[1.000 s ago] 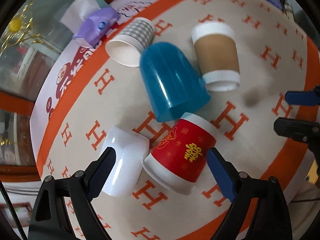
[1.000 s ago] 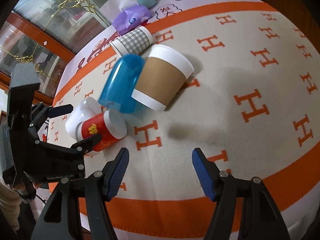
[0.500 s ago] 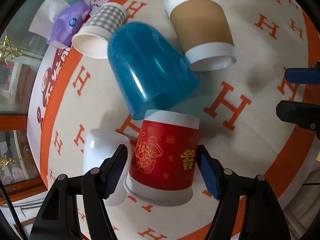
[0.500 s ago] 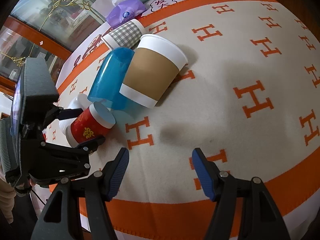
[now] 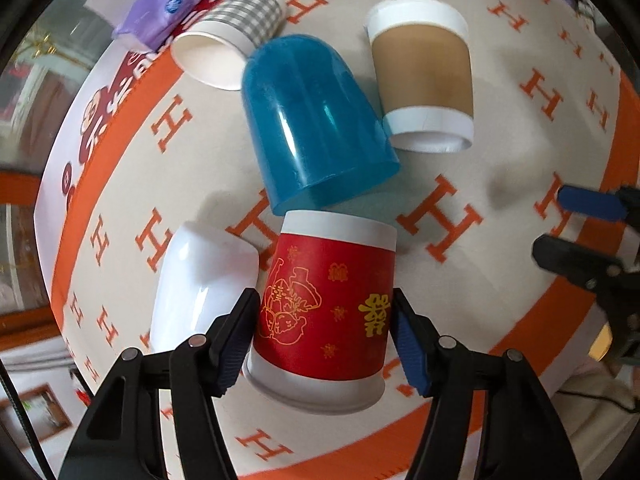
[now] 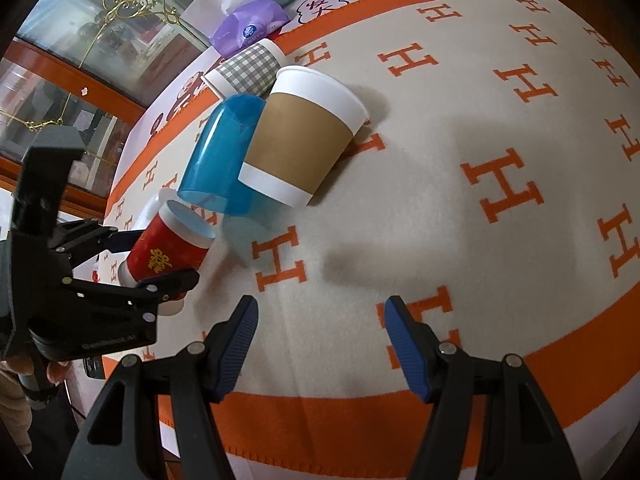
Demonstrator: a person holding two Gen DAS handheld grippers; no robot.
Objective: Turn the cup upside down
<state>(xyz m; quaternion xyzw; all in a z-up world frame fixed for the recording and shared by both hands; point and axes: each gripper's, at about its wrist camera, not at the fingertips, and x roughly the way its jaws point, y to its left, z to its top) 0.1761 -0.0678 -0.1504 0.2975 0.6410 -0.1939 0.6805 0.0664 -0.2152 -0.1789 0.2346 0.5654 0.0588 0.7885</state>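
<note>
Left hand-held gripper (image 5: pixel 326 314) has its blue pads pressed against both sides of the red cup (image 5: pixel 326 308), which lies on its side on the desk (image 5: pixel 460 152) cloth, its base just beside the blue cup (image 5: pixel 308 120). Right hand-held gripper (image 6: pixel 320 338) hangs wide open and empty over bare cloth, well apart.

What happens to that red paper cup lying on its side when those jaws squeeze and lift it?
The red paper cup looks thin-walled and empty, so it is probably very light and may dent under a hard squeeze. Lying on its side on the blanket, it could roll if nudged. The left gripper straddles it with the jaws close to both sides; contact is unclear.
</note>
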